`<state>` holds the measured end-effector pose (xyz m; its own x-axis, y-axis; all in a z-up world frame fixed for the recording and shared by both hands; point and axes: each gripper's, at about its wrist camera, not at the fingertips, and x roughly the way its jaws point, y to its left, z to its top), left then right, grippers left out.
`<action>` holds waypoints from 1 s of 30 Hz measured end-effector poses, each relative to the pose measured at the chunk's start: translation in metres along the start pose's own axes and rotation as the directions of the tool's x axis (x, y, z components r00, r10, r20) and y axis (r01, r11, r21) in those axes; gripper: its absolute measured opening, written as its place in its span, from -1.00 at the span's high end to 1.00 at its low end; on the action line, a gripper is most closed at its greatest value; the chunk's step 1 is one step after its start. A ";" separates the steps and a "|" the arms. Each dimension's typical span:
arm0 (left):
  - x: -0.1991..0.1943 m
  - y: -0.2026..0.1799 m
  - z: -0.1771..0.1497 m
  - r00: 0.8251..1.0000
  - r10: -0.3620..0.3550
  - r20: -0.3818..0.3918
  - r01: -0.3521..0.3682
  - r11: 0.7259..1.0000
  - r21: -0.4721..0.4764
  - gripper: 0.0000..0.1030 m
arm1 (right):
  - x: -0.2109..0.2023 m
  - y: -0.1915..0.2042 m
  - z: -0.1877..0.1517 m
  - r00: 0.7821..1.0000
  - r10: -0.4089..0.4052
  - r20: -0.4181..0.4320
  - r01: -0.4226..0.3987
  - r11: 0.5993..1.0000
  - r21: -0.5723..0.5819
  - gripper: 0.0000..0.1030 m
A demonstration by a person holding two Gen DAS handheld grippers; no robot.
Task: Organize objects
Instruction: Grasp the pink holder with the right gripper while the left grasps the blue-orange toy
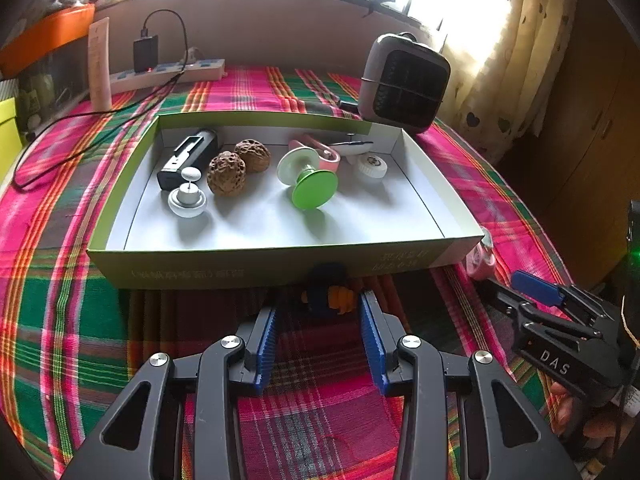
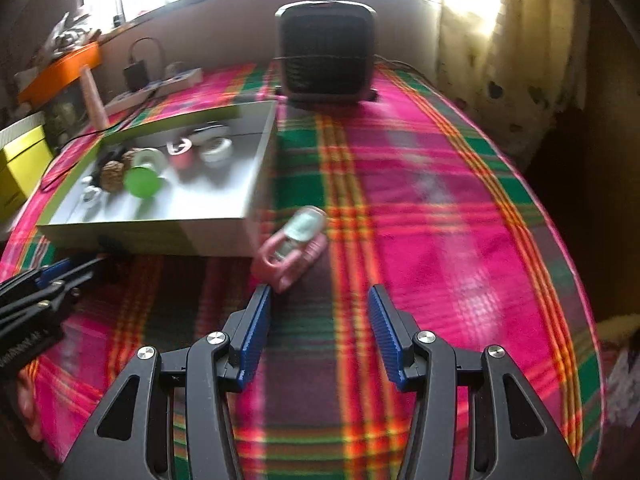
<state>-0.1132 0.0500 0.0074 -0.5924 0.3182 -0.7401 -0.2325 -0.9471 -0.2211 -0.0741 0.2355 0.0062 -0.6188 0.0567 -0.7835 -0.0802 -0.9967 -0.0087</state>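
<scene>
The shallow green-and-white cardboard box (image 1: 420, 258) sits on the checked cloth and already holds a black gadget (image 1: 188, 156), two brown walnuts (image 1: 236, 164), a green spool (image 1: 308, 182) and more. Left out: a small blue-and-orange toy (image 1: 332, 292), pinched at the left gripper's (image 1: 318, 312) tips, and a pink toy (image 2: 292, 248) just ahead of the open, empty right gripper (image 2: 318, 300).

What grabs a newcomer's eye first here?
The loud pink-and-green plaid cloth covering the table, then the shallow white tray at its middle, holding two walnuts and a green-capped spool. A pink toy lies outside the tray's near right corner, just ahead of the open right claw.
</scene>
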 end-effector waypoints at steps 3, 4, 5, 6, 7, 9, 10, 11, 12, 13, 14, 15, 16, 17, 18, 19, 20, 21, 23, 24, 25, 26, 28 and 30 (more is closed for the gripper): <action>0.000 0.000 0.000 1.000 0.000 0.000 0.000 1.000 0.000 0.29 | -0.004 -0.005 0.000 1.000 0.005 0.010 -0.006 1.000 0.022 0.02; 0.000 0.000 0.000 1.000 0.001 0.000 -0.001 1.000 0.001 0.29 | -0.005 -0.004 0.001 0.999 0.023 0.022 -0.023 1.000 0.019 0.02; 0.000 0.000 0.000 1.000 0.001 0.000 -0.001 1.000 0.001 0.29 | -0.007 -0.002 0.001 0.999 0.038 0.031 -0.038 0.999 0.015 0.02; 0.000 0.000 0.000 1.000 0.000 0.000 0.000 1.000 0.000 0.29 | -0.009 0.000 0.001 0.998 0.051 0.037 -0.051 0.999 0.008 0.02; 0.000 0.000 0.000 1.000 0.000 0.000 0.000 1.000 0.000 0.29 | -0.010 0.003 0.002 0.996 0.070 0.047 -0.070 0.998 -0.003 0.02; 0.000 0.000 0.000 1.000 0.001 0.000 -0.001 1.000 0.001 0.29 | -0.007 0.008 0.004 0.996 0.076 0.043 -0.075 0.997 -0.017 0.02; 0.000 0.000 0.000 1.000 0.003 0.000 -0.003 1.000 0.003 0.29 | -0.004 0.009 0.005 0.997 0.069 0.037 -0.069 0.997 -0.021 0.02; 0.000 0.000 0.000 1.000 0.003 -0.001 -0.003 1.000 0.003 0.29 | -0.003 0.010 0.007 0.997 0.067 0.036 -0.066 0.998 -0.023 0.02; 0.000 0.000 0.000 1.000 0.002 0.000 -0.002 1.000 0.002 0.29 | -0.001 0.010 0.008 0.997 0.066 0.034 -0.065 0.998 -0.022 0.02; 0.000 0.000 0.000 1.000 0.002 0.000 -0.002 1.000 0.002 0.29 | 0.001 0.010 0.010 0.997 0.065 0.031 -0.065 0.998 -0.018 0.02; 0.000 0.000 0.000 1.000 0.003 -0.001 -0.003 1.000 0.003 0.29 | 0.004 0.009 0.011 0.997 0.067 0.029 -0.066 0.998 -0.014 0.02; 0.000 0.000 0.000 1.000 0.004 -0.001 -0.004 1.000 0.004 0.29 | 0.006 0.009 0.013 0.998 0.066 0.022 -0.066 0.998 -0.009 0.02; 0.000 0.000 0.000 1.000 0.004 -0.001 -0.004 1.000 0.004 0.29 | 0.008 0.009 0.013 0.998 0.060 0.015 -0.060 0.998 -0.005 0.02; 0.000 0.000 0.000 1.000 0.003 -0.001 -0.003 1.000 0.003 0.29 | 0.009 0.009 0.014 0.998 0.057 0.012 -0.057 0.998 -0.004 0.02; 0.000 0.000 0.000 1.000 0.003 -0.001 -0.003 1.000 0.003 0.29 | 0.012 0.008 0.016 0.999 0.051 0.006 -0.051 0.999 -0.004 0.02; 0.000 0.000 0.000 1.000 0.002 -0.001 -0.002 1.000 0.002 0.29 | 0.013 0.008 0.017 0.999 0.046 0.000 -0.046 0.999 -0.002 0.02; 0.000 0.000 0.000 1.000 0.003 -0.001 -0.003 1.000 0.002 0.29 | 0.014 0.008 0.018 0.999 0.043 0.002 -0.043 0.999 -0.001 0.02; 0.000 0.000 0.000 1.000 0.004 -0.001 -0.004 1.000 0.004 0.29 | 0.014 0.007 0.019 0.999 0.048 0.002 -0.048 0.999 0.000 0.02; 0.000 0.000 0.000 1.000 0.008 -0.001 -0.008 1.000 0.007 0.29 | 0.016 0.007 0.020 0.999 0.049 0.002 -0.049 0.999 -0.001 0.02; 0.000 -0.001 0.000 1.000 0.009 -0.001 -0.009 1.000 0.008 0.29 | 0.017 0.007 0.021 0.999 0.048 0.001 -0.048 0.999 -0.001 0.02; 0.000 0.000 0.000 1.000 0.007 -0.001 -0.007 1.000 0.006 0.29 | 0.017 0.007 0.022 0.999 0.047 0.002 -0.047 0.999 0.001 0.02; 0.000 -0.001 0.000 1.000 0.007 -0.001 -0.007 1.000 0.006 0.29 | 0.017 0.006 0.022 0.999 0.046 0.001 -0.046 0.999 0.003 0.02; 0.000 -0.001 0.000 1.000 0.008 -0.001 -0.008 1.000 0.008 0.29 | 0.017 0.007 0.022 0.999 0.043 0.001 -0.043 0.999 0.003 0.02; 0.000 -0.001 0.000 1.000 0.009 -0.001 -0.009 1.000 0.008 0.29 | 0.017 0.008 0.022 0.999 0.039 0.001 -0.039 0.999 -0.003 0.02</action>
<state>-0.1132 0.0505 0.0075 -0.5935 0.3101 -0.7427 -0.2334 -0.9495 -0.2099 -0.1023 0.2299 0.0060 -0.6218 0.0181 -0.7829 -0.0543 -0.9983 0.0200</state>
